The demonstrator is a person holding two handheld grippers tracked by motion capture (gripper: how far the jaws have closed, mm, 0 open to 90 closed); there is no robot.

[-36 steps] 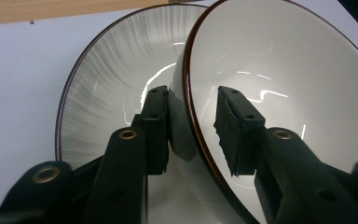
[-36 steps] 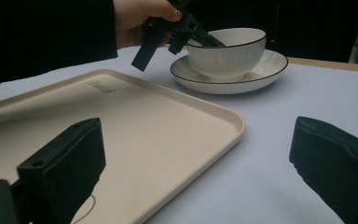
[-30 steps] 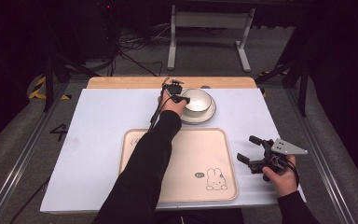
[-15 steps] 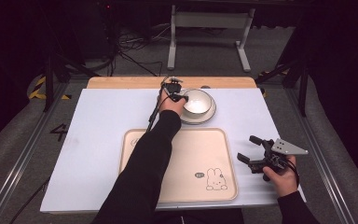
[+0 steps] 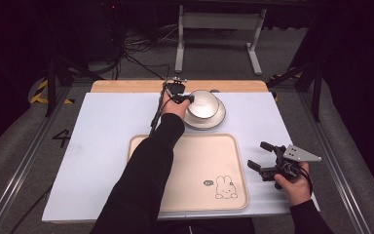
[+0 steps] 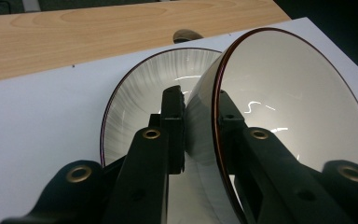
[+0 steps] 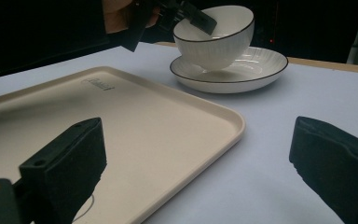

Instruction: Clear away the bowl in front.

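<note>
A white bowl (image 5: 205,102) with a dark rim hangs tilted just above its matching ribbed plate (image 5: 209,125) at the far middle of the white mat. My left gripper (image 5: 187,99) is shut on the bowl's left rim. In the left gripper view one jaw lies inside the bowl (image 6: 298,107) and the other outside, with the plate (image 6: 144,93) beneath. The right gripper view shows the bowl (image 7: 214,35) raised off the plate (image 7: 242,70). My right gripper (image 5: 257,155) stands open near the mat's right edge, beside the tray and holding nothing.
A beige tray (image 5: 190,170) with a rabbit drawing lies in the near middle of the mat, its near corner in front of the right gripper (image 7: 196,163). A wooden strip (image 6: 98,32) runs along the far table edge. Metal frame legs stand beyond it.
The left gripper has risen a little with the bowl, which has lifted and tilted off the plate. The right gripper has stayed put.
</note>
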